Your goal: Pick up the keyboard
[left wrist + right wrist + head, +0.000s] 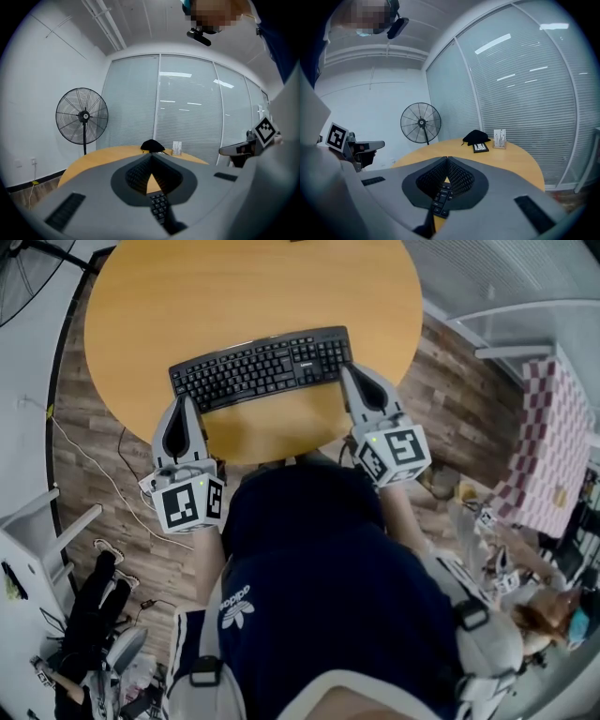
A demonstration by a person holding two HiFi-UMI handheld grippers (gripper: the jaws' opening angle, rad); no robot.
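Keyboard [261,367] lies flat near the front edge of the round surface [234,287]. The left gripper [183,401] sits at its left end and the right gripper [351,373] at its right end, each with jaws pressed together on nothing. Pinched only between two closed tips, it could pivot, slip free and drop.

Matt plastic, smooth wood.
The keyboard [261,367] is matt black plastic; the desk [187,296] smooth pale wood; the left tongs [182,404] and right tongs [352,373] matt grey plastic.
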